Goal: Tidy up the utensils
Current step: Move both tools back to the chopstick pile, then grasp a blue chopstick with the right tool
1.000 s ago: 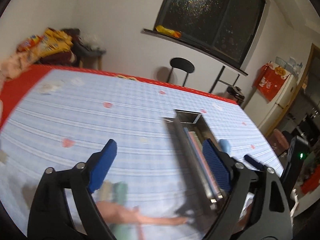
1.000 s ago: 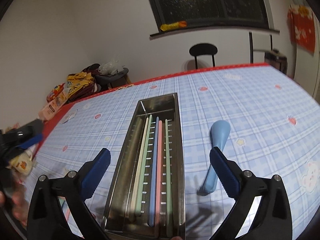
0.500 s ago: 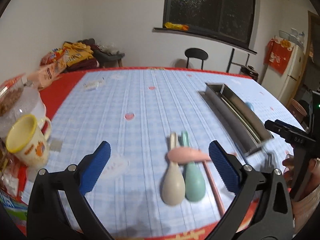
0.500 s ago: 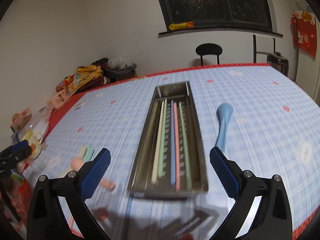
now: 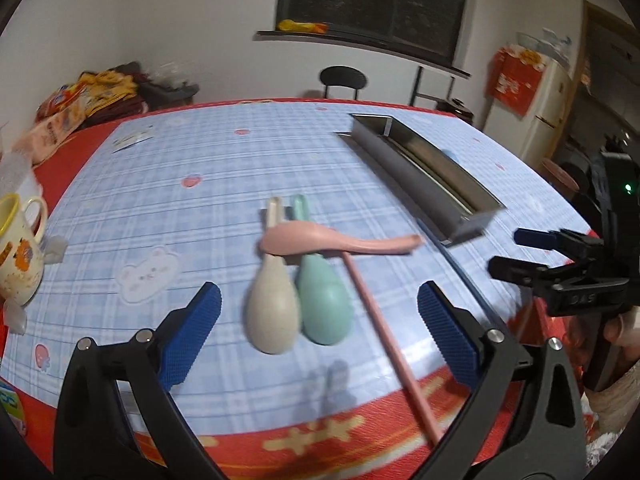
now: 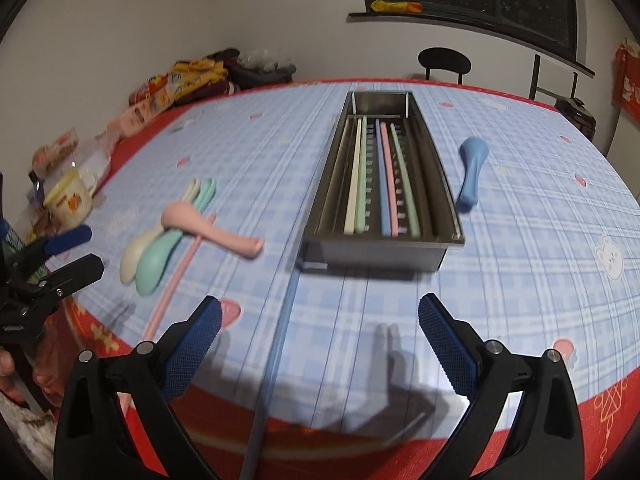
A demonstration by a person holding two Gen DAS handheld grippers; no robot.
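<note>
I hold both hand-held grippers agape, empty | left hand-held gripper (image 5: pixel 318 336) faces spoons (image 5: pixel 300 304) left of tray (image 6: pixel 384 184) | right hand-held gripper (image 6: pixel 319 342), just narrowing, faces tray to load

The left gripper (image 5: pixel 318 332) fills the bottom of its own view, angled downward, its blue pads (image 5: pixel 191 338) spread wide with nothing between them. The right gripper (image 6: pixel 319 340) sits likewise at the bottom of its view, jaws wide but just closing a little, empty. Each shows in the other's view: the right at the right edge, the left at the left edge, with a hand (image 6: pixel 12 376) gripping it at lower left.
</note>
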